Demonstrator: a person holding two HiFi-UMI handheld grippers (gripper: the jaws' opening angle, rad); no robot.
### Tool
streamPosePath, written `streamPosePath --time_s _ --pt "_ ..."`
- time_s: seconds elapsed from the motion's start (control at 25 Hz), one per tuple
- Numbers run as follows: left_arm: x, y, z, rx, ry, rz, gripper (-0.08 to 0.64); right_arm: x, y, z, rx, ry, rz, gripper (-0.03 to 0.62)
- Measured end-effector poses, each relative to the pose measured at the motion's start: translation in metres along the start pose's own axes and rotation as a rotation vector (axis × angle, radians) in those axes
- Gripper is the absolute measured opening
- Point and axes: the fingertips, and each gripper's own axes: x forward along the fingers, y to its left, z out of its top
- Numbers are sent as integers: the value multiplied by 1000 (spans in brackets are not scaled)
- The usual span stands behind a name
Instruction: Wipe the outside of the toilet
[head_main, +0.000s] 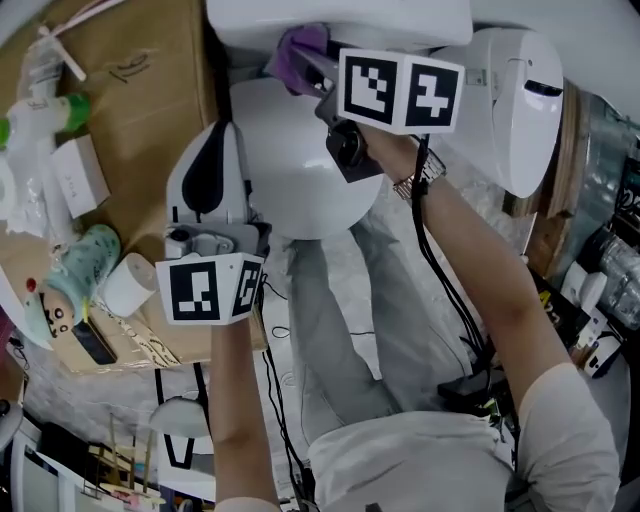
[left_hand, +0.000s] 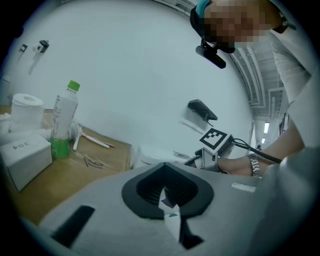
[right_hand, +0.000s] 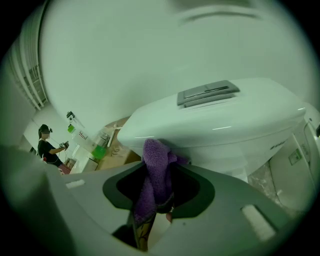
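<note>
The purple cloth (right_hand: 156, 167), clamped in the right gripper (right_hand: 158, 200), should be pressed flat against the tank (right_hand: 225, 120); the left gripper (left_hand: 167, 202) is closed on nothing.

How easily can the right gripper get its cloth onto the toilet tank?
Likely yes: the right gripper is shut on the purple cloth, whose tip sits just under the toilet tank, with nothing between them.

A plain pale wall (left_hand: 130, 60) rises behind a flat brown cardboard sheet (head_main: 150, 110), which carries a clear green-capped plastic bottle (left_hand: 62, 125) and a white paper roll (left_hand: 26, 107). Crinkled clear plastic sheeting (head_main: 495, 210) covers the floor.
</note>
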Motion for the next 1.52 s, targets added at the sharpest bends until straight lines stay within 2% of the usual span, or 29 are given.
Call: streamPosePath --time_s 0.28,0.6,0.84,1.0,1.16,1.36,1.52 --pt "-9 18 -2 -29 -12 28 5 33 37 -4 -41 40 46 147" --pt "-17 10 -4 -25 -25 66 5 58 68 -10 -117 79 124 149" --pt "-21 -7 -20 -6 -15 130 5 38 69 -33 -146 106 204 149" --pt "-9 -29 -26 4 -31 175 5 14 26 -53 -163 153 199 149" --pt "16 -59 -34 -17 -57 199 5 -10 -52 -67 -163 185 127 150" --pt "52 -96 -52 -11 -38 168 5 -24 -149 -69 -95 194 8 150" --pt "74 -113 -60 8 -9 130 5 -30 -202 -64 -29 174 -71 150"
